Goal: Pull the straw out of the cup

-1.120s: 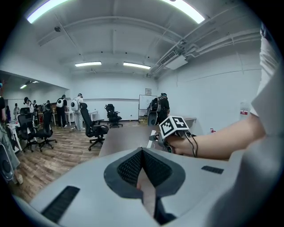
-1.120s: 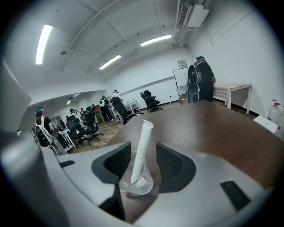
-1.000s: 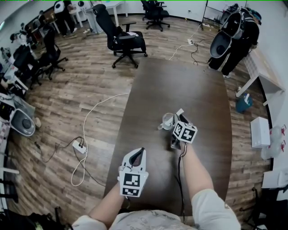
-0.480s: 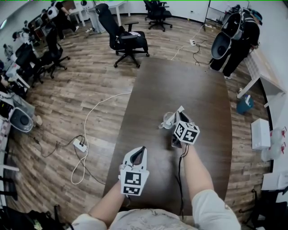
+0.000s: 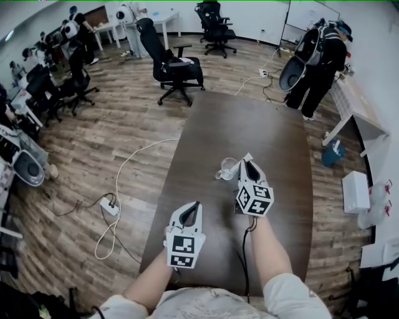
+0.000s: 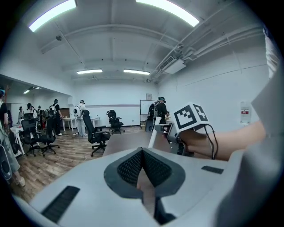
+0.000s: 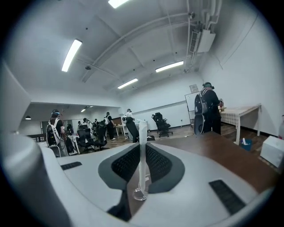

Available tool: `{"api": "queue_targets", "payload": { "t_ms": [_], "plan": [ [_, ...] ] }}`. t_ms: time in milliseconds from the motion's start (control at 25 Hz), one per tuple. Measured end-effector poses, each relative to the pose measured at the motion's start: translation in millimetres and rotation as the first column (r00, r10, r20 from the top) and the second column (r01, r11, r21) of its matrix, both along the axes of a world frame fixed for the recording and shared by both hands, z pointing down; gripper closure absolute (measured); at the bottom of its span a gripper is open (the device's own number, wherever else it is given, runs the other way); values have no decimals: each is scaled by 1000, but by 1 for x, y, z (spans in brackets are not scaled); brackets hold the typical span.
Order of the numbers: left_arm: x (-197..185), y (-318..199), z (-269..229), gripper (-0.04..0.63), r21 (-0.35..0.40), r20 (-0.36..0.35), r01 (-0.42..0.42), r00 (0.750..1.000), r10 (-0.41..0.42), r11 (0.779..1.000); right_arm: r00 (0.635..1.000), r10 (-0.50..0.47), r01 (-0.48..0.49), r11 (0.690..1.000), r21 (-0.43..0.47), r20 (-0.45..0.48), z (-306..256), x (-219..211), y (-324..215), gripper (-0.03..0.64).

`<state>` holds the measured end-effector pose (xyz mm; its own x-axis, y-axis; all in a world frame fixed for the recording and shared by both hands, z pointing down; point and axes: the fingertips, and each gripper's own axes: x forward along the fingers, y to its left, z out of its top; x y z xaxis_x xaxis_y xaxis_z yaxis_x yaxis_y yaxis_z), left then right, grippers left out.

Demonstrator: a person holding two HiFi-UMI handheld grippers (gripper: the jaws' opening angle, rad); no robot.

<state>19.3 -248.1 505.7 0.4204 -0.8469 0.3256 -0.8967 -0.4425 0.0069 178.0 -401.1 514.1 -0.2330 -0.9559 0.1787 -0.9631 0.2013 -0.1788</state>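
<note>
Right gripper view: right gripper (image 7: 142, 150), jaws nipped onto upright white straw (image 7: 142, 131); straw's lower end at mouth of small clear plastic cup (image 7: 139, 193), standing on dark brown wooden table (image 7: 213, 150). Left gripper (image 6: 142, 153): jaws together, empty, well apart from cup.

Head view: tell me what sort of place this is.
Probably an open-plan office or lab: rolling office chairs, a whiteboard by the far wall, and a long dark table on wood flooring.
</note>
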Motion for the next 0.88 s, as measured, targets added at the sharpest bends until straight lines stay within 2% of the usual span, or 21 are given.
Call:
{"api": "queue_targets", "payload": {
  "t_ms": [160,360,600,760,880],
  "plan": [
    [-1,16,-10,595,19,-9,15,1000,-15,1000,999,-21,24,997,78,-41,-31,-12,52,563],
    [0,37,-29,595,49,-63,27,998,-24,998,995,-70,79,989,122,-77,-55,-28,117,563],
    [6,61,-41,595,79,-87,16,996,-9,997,996,-77,82,989,127,-40,-65,-35,182,563],
    [13,76,-49,595,104,-91,2,996,8,995,998,-67,66,993,102,11,-64,-32,212,566],
    [17,87,-50,595,119,-89,-9,996,19,993,998,-65,63,993,96,11,-61,-32,226,568]
  ]
}}
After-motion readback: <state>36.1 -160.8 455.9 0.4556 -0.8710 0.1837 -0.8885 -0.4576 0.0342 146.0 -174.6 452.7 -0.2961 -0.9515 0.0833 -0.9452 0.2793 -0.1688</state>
